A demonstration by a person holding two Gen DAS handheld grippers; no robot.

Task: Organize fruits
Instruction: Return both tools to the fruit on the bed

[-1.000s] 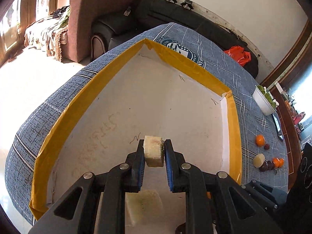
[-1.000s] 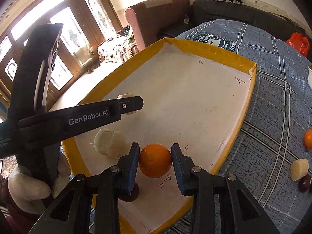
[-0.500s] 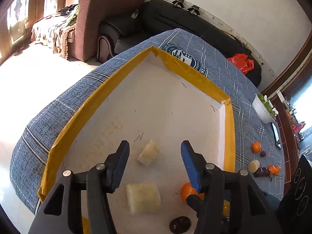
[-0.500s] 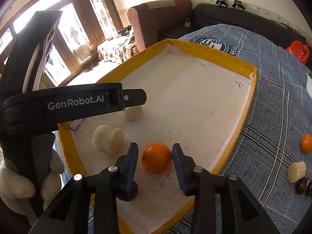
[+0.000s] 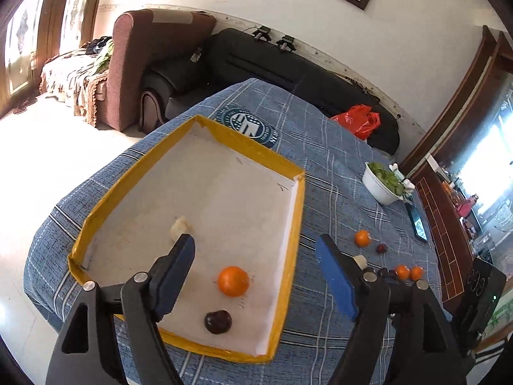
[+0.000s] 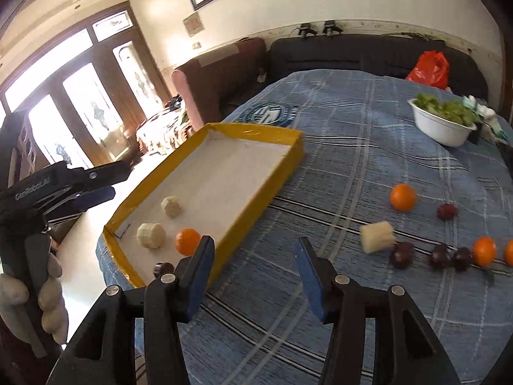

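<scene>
A yellow-rimmed white tray lies on the blue plaid cloth. In it are an orange, a dark plum and two pale fruit chunks; one chunk shows in the left wrist view. My left gripper is open and empty above the tray's near end. My right gripper is open and empty over the cloth right of the tray. Loose on the cloth are an orange, a pale chunk, several plums and more oranges.
A white bowl of greens stands at the far right of the table. A red bag lies on the black sofa behind. A phone lies near the table's right edge. The table's near-left edge drops to the floor.
My left gripper let go of the pale chunk into the tray and pulled back and up. My right gripper released the orange in the tray, opened wide and swung right over the cloth.
</scene>
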